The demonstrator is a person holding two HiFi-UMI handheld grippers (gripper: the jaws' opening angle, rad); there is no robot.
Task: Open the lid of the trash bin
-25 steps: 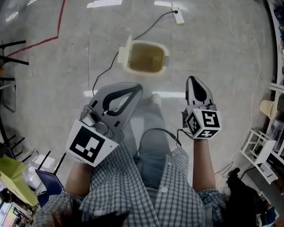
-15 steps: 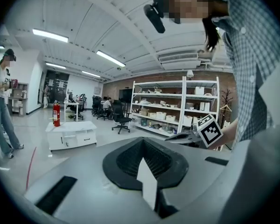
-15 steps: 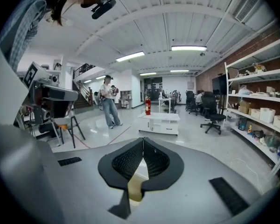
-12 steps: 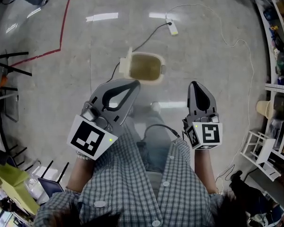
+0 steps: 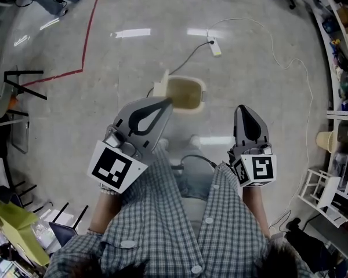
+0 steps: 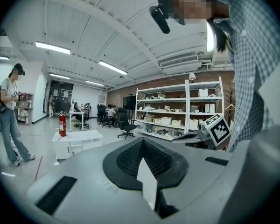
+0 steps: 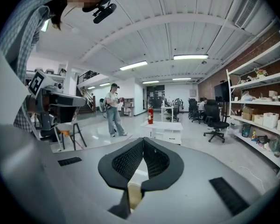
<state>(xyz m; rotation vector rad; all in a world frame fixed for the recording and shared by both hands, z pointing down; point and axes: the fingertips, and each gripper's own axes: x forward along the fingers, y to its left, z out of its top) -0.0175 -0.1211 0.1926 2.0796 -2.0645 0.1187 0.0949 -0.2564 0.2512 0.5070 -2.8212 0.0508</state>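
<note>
Grey polished floor [image 5: 267, 97] fills the head view. On it, beyond and between the two sets of fingers, stands the pale oval trash bin with an olive-brown top [image 5: 185, 92]. A white flap [image 5: 160, 86] stands at the edge of the bin nearer the left fingers. A dark cable runs from that side to a white power strip [image 5: 214, 46] farther out. From this height I cannot tell whether the olive-brown oval is a closed lid or the open inside of the bin.

The grey left gripper with black pads [image 5: 162, 104] has its fingers closed tip to tip. They overlap the bin's near corner in this view only, because they are held high above it and touch nothing. The grey right gripper with a marker cube [image 5: 243, 110] is off to the other side of the bin, also closed and empty.

From the left gripper view, the left gripper [image 6: 141, 141] has its black ribbed pads meeting at the tips with nothing between them. Past the fingers lie a red fire extinguisher [image 6: 62, 124], a low white table [image 6: 77, 141] and white storage shelves [image 6: 177, 111]. The bin is not in sight.

From the right gripper view, the right gripper [image 7: 143, 140] is likewise closed on nothing. Ahead of its fingers a standing person [image 7: 114, 108] and black office chairs [image 7: 214, 118] are visible, but no bin.

As I judge it, the task has barely begun. Neither gripper is near the bin, so the reach down, the hold on the lid and the lift all appear to be left to do, unless the lid is already up.
</note>
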